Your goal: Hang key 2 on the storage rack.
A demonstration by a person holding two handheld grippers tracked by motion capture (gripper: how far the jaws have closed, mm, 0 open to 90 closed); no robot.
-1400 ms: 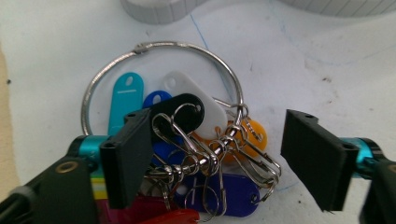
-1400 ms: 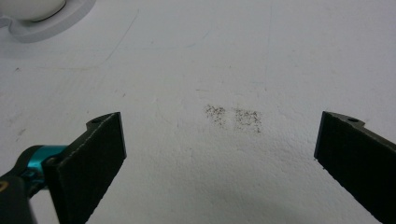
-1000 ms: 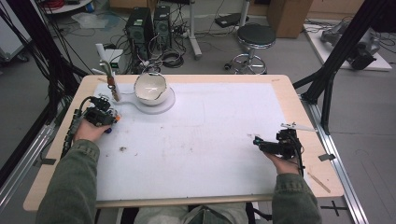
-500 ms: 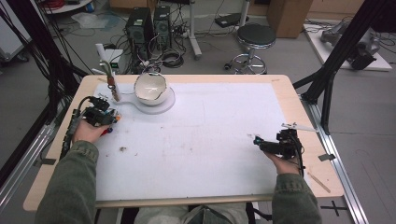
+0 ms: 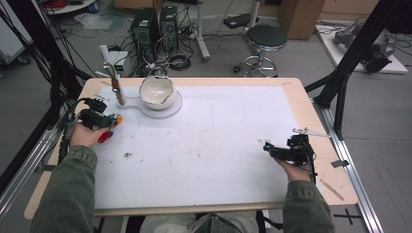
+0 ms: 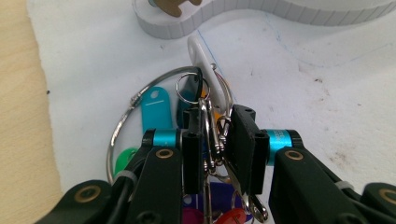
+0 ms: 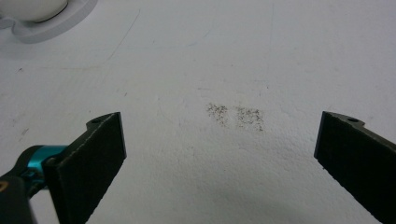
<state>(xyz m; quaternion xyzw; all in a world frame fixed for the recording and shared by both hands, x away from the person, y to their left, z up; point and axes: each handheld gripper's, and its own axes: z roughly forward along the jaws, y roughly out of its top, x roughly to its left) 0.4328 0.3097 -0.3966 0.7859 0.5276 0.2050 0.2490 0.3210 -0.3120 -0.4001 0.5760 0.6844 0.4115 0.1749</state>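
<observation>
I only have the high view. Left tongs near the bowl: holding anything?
Observer: Yes. The left tongs are shut on a bunch of key tags on metal rings.
Operator: What colours are the tags?
Observer: A teal tag and a white tag lie ahead of the jaws; green, purple and red ones sit lower.
Operator: Right tongs?
Observer: The right tongs are open over the bare white mat, nothing between the jaws.

- Light wooden table (image 5: 311, 104), most of the top covered by a white sheet (image 5: 223, 141) with a few dirty specks.
- White base plate (image 5: 167, 108) sits at the far left with a white bowl (image 5: 156, 90) on it.
- Bunch of keys with coloured tags (image 6: 154, 109) lies on the sheet near the left edge.
</observation>
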